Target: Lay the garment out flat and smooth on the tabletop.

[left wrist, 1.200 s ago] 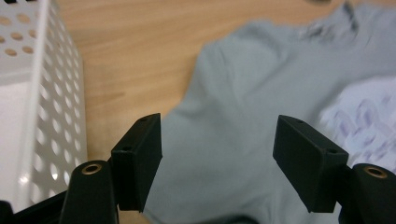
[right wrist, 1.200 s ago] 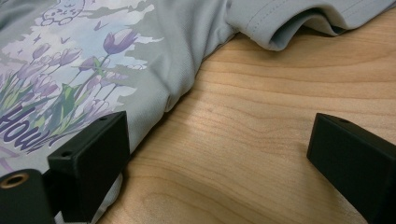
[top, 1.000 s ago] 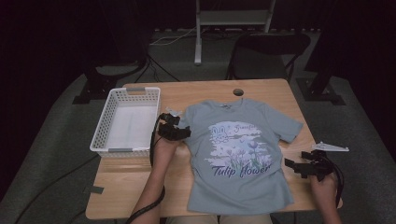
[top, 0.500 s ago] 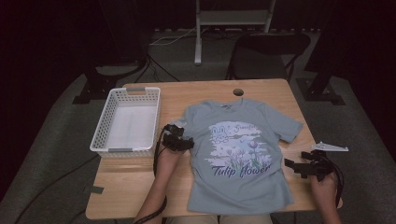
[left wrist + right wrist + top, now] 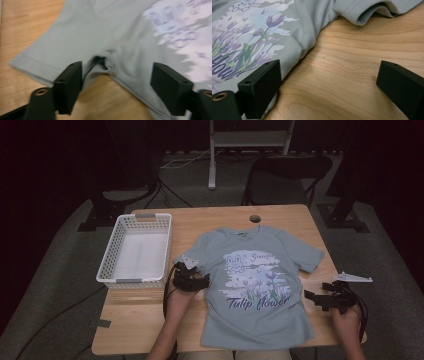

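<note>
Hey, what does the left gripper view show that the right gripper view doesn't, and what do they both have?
Left gripper view: the puckered underarm fold where a short sleeve meets the body of the grey-blue printed T-shirt, sitting between the open black jaws of the left gripper.

Right gripper view: the purple tulip print, a rolled sleeve hem, and the right gripper open over bare wood.

Both: the T-shirt lying on the light wooden table.

Left tool (image 5: 116,83) over the armpit of a pale grey-blue cotton T-shirt (image 5: 100,32)

Its two black block jaws stand wide apart above the light wooden table (image 5: 22,32); between them the fabric puckers into a small dark fold where sleeve meets body; the sleeve hem runs out leftward; a blurred lilac and white print (image 5: 185,30) lies at upper right.
</note>
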Tool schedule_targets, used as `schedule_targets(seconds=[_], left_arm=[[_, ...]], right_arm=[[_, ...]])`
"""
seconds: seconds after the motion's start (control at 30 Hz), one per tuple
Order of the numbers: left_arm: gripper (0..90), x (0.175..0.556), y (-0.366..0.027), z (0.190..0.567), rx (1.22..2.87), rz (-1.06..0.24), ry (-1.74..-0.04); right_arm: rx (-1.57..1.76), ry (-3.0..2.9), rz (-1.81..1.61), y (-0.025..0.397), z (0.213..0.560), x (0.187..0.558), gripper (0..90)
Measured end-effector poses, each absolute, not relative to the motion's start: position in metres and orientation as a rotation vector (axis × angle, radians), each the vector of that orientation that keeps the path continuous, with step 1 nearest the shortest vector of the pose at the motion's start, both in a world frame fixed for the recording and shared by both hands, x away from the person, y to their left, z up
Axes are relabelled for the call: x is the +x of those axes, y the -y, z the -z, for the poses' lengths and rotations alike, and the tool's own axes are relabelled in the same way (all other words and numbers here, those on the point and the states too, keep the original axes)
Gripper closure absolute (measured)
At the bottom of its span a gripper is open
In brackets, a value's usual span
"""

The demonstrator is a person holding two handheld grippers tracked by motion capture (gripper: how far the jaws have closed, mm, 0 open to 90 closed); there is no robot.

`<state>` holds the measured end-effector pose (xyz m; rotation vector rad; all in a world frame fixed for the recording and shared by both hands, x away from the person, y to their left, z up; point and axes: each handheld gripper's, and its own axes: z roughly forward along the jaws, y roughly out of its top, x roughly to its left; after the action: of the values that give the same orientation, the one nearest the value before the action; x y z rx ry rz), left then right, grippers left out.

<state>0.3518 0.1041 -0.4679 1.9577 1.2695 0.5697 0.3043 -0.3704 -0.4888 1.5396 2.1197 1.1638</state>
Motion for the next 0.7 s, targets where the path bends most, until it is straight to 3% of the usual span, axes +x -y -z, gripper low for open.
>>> schedule_targets(seconds=[0.03, 0.7], left_arm=[[21.5, 0.347, -0.103, 0.467, 1.955, -0.569, -1.246], [21.5, 0.287, -0.112, 0.469, 1.848, -0.557, -1.113]], right_arm=[[1.540, -2.119, -1.162, 0.370, 0.489, 0.304, 5.4], [1.541, -2.116, -1.157, 0.370, 0.489, 0.304, 5.4]])
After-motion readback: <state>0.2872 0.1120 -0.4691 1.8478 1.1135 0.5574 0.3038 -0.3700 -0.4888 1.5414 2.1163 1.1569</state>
